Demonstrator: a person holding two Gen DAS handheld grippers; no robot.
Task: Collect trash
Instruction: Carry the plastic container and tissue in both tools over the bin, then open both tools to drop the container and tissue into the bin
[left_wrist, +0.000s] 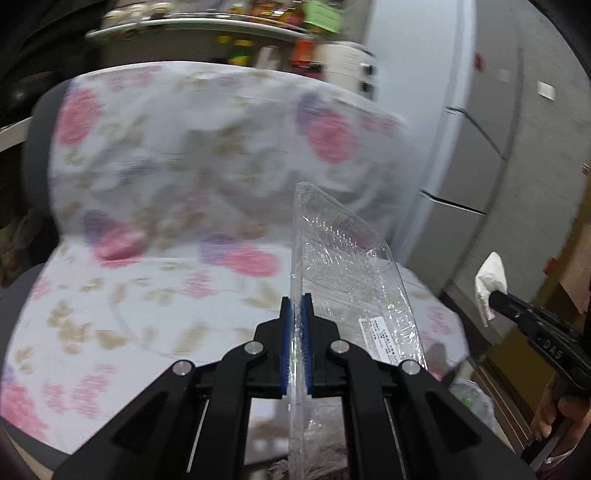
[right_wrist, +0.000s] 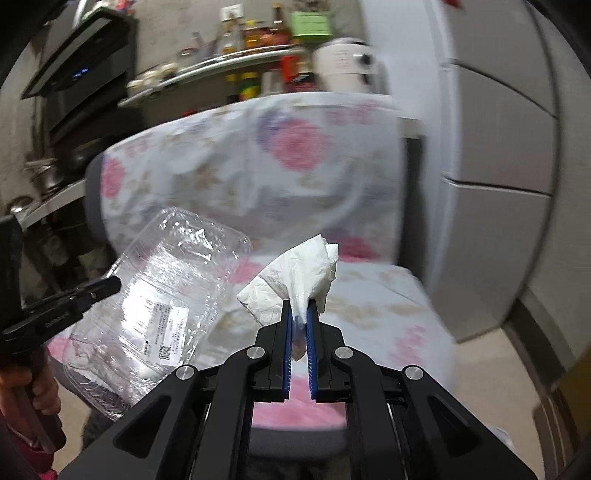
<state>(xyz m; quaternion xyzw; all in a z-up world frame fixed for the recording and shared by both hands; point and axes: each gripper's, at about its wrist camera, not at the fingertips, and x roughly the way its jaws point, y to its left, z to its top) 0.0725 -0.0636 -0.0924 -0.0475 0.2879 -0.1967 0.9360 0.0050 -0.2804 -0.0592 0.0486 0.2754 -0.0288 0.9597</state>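
Kitchen floor shows below a chair (right_wrist: 369, 295) with a flowery cover. Nearest, the left gripper (left_wrist: 295, 314) pinches the edge of a clear plastic box (left_wrist: 351, 266), held up over the seat. To its right, the right gripper (right_wrist: 299, 314) pinches a white tissue (right_wrist: 299, 269). Far back stand a shelf with bottles (right_wrist: 258, 40) and a fridge (right_wrist: 498, 147).
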